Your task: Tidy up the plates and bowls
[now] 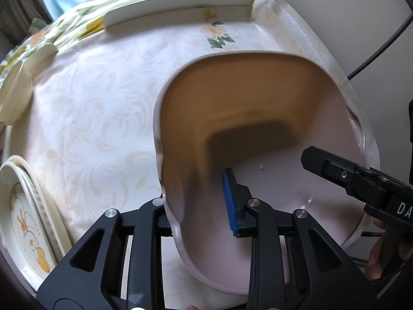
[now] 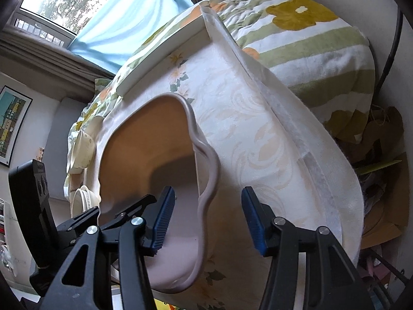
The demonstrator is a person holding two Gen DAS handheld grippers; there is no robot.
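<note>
Left claw pinches pink bowl; floral plates beside.

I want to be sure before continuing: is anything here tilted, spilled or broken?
The pink plate is tilted, held at its near rim by the left tongs. The right tongs stand open astride its wavy edge. No spill or crack shows.

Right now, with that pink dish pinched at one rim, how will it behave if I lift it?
The pink dish looks rigid, so it should not flex. Its glossy surface suggests it may slip in the pads of the left hand-held gripper. Held at one rim only, it will probably tilt; the open right hand-held gripper straddles the opposite rim.
</note>
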